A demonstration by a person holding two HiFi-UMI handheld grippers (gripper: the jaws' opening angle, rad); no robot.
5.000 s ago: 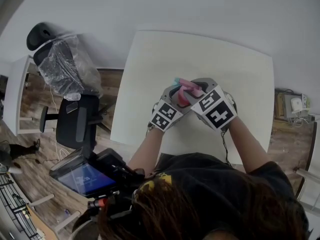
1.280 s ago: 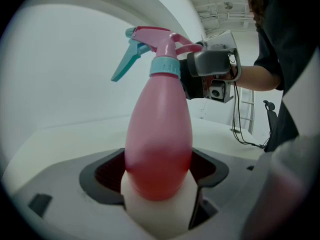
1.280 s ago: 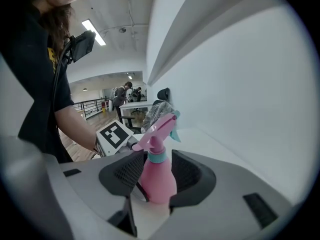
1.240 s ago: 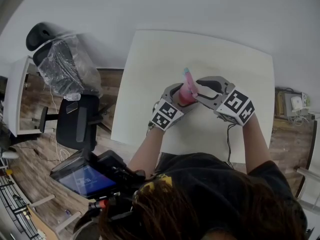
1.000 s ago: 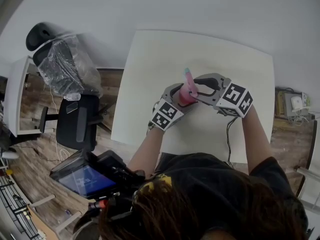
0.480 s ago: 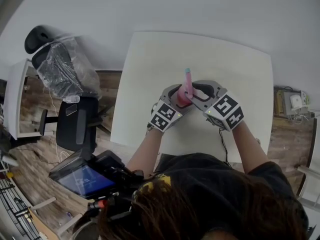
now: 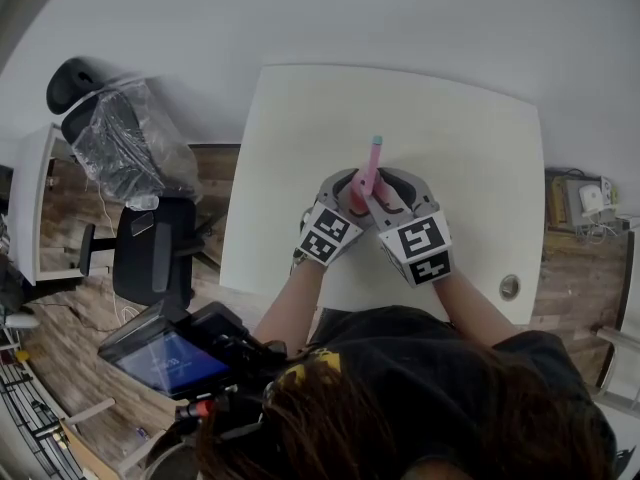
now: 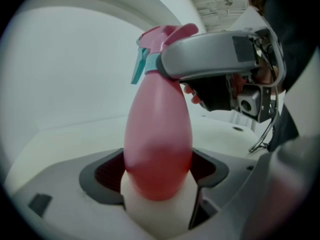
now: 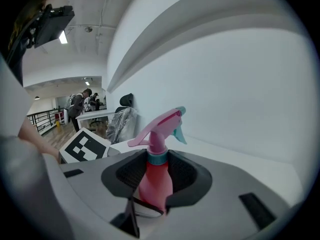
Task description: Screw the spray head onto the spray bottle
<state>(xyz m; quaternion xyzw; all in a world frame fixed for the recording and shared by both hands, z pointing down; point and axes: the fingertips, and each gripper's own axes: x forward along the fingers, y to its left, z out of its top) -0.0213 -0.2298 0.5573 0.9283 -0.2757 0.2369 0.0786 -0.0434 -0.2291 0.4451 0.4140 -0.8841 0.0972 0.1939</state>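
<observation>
Your left hand-held gripper (image 8: 157, 179) has its jaws closed on the lower part of the pink spray bottle (image 8: 157, 134). The dark pads press on both sides of it, and they stand rather wide because the body is broad there. The bottle rises straight from the jaws, over the near half of the white bench (image 7: 450, 138). Whether its base touches the bench, I cannot tell.

The pink spray head (image 9: 160, 126) sits on top of the bottle. In the head view its nozzle end points away from you.

Your right hand-held gripper (image 9: 159, 173) comes from the other side and takes the bottle higher up. Its jaws have just been closing, with the teal collar (image 9: 157, 157) of the spray head between them. The pads now lie against this collar on both sides. How far the collar is already turned down on the neck cannot be seen.

The two hand-held grippers are very near each other, and in the left gripper view one grey jaw of the right one crosses just under the head.

A black office chair (image 7: 155, 253) stands on the wooden floor beside the bench, at your left.
</observation>
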